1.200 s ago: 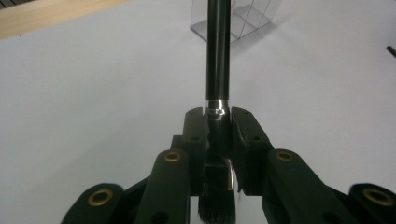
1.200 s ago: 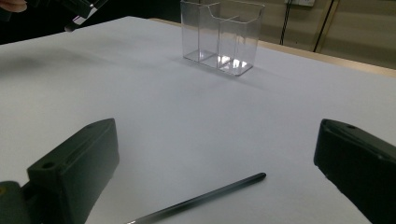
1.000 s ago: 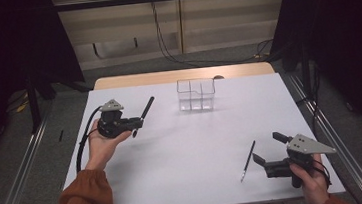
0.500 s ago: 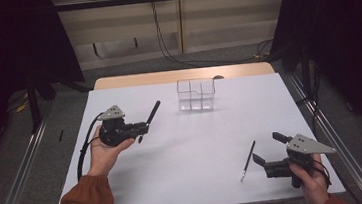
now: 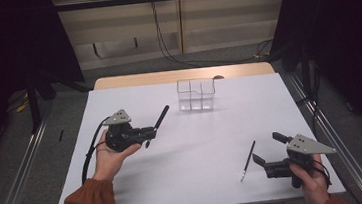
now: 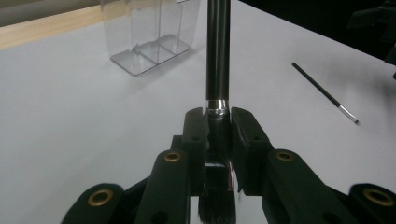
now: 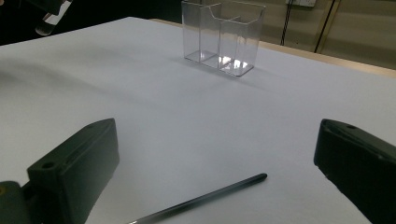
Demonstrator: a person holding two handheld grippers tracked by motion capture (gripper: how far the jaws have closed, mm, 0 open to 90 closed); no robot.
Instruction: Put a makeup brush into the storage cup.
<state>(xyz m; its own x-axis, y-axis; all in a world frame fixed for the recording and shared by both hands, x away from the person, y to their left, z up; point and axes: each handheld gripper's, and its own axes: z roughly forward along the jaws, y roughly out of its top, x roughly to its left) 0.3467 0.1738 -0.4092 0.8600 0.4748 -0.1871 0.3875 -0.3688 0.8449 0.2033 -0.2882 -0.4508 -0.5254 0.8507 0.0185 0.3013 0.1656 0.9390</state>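
My left gripper (image 5: 148, 133) is shut on a thick black brush (image 5: 160, 117) and hovers over the left half of the white table (image 5: 198, 145). In the left gripper view, the jaws of my left gripper (image 6: 218, 116) clamp the brush (image 6: 218, 51) at its silver ferrule. Its bristles point back at the camera and its handle points toward the clear organizer (image 6: 147, 32). My right gripper (image 5: 266, 147) rests open near the front right corner. A thin black brush (image 5: 248, 161) lies flat just left of it, and in the right gripper view this thin brush (image 7: 210, 196) lies low between the jaws of my right gripper (image 7: 217, 140), untouched.
The clear organizer (image 5: 196, 94) stands upright at the back middle of the table, with several compartments; in the right gripper view the organizer (image 7: 222, 37) looks bare inside. A wooden strip (image 5: 131, 80) borders the far edge. Metal rails (image 5: 19, 168) run along both sides below the table.
My left hand has drifted a little to the right and toward the near edge, still carrying the thick brush. The right gripper and the thin brush have stayed put.
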